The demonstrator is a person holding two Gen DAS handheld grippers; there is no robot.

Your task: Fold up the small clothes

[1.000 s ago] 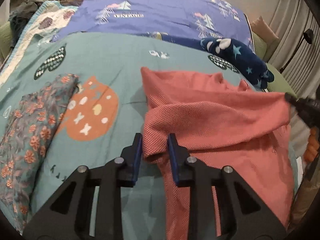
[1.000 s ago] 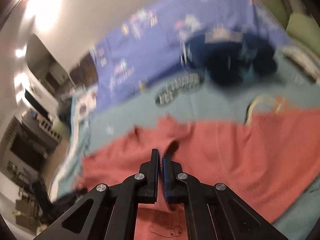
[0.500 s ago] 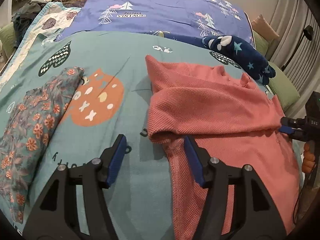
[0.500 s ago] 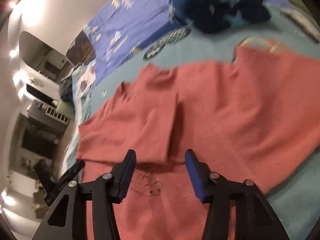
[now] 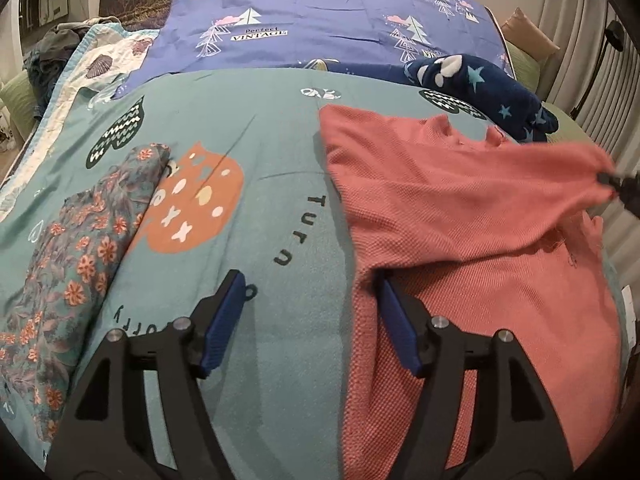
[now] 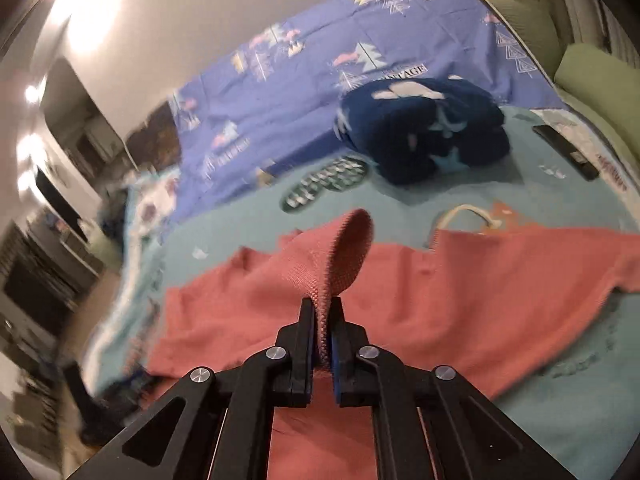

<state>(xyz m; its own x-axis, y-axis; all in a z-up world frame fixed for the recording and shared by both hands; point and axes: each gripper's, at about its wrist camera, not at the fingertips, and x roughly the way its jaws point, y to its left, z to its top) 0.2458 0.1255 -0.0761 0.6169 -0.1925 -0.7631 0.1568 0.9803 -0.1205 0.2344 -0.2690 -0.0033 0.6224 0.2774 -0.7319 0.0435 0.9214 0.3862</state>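
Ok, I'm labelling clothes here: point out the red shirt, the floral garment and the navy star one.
red shirt (image 5: 472,216), left wrist view, folded-over upper layer.
floral garment (image 5: 76,264), left wrist view, middle of the cloth.
navy star garment (image 6: 424,128), right wrist view, top of the bundle.

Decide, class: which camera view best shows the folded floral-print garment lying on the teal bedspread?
The left wrist view. There the folded floral-print garment lies in full along the left side of the teal bedspread, its orange flowers sharp. The right wrist view shows nothing of it: only the coral knit top and blurred bedding.
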